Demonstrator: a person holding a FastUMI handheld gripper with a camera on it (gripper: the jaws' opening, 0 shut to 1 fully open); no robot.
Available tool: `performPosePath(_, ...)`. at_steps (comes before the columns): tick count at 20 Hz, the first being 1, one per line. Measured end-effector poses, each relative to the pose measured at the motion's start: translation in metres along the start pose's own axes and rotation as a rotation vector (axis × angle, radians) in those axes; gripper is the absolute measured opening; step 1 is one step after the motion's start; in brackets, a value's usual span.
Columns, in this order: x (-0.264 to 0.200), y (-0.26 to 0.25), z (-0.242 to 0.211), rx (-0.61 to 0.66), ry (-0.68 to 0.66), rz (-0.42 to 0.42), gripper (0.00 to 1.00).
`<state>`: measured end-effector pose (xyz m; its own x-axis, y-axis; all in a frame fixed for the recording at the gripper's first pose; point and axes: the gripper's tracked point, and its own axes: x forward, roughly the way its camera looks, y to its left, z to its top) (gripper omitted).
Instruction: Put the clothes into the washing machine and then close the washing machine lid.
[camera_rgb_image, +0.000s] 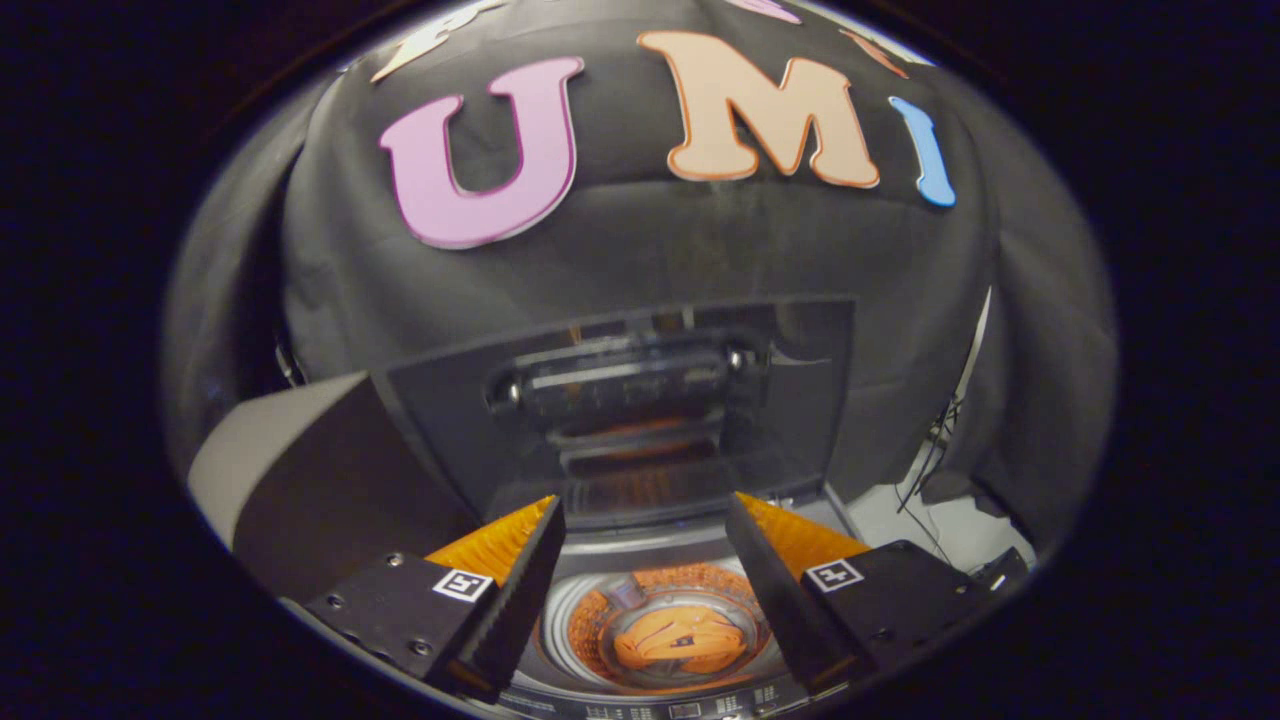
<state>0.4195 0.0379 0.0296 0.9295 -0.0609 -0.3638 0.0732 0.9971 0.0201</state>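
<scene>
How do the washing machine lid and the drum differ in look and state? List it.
1. The washing machine lid stands raised, nearly upright beyond the fingers; the drum lies below, facing up between them.
2. The lid is a dark, flat, glossy panel; the drum is a round metal tub.
3. The lid holds nothing; the drum holds the orange clothes.

Both belong to one machine. The gripper is open, holding nothing.

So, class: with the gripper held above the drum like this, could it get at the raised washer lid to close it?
Probably yes. The gripper has its fingers open and holding nothing, the orange clothes already lie in the drum below, and the upright lid stands just beyond the fingers with nothing between.
</scene>
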Motion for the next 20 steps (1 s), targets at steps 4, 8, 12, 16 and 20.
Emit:
performPosePath(4,-0.013,0.01,0.058,0.033,-0.102,0.004,0.98)
performPosePath(8,-0.014,0.029,0.103,-0.017,-0.189,0.015,0.97)
performPosePath(12,-0.005,0.033,0.144,-0.099,-0.325,-0.037,0.97)
performPosePath(16,0.02,0.038,0.164,-0.169,-0.431,-0.062,0.97)
performPosePath(20,0.062,0.033,0.151,-0.164,-0.405,-0.065,0.96)
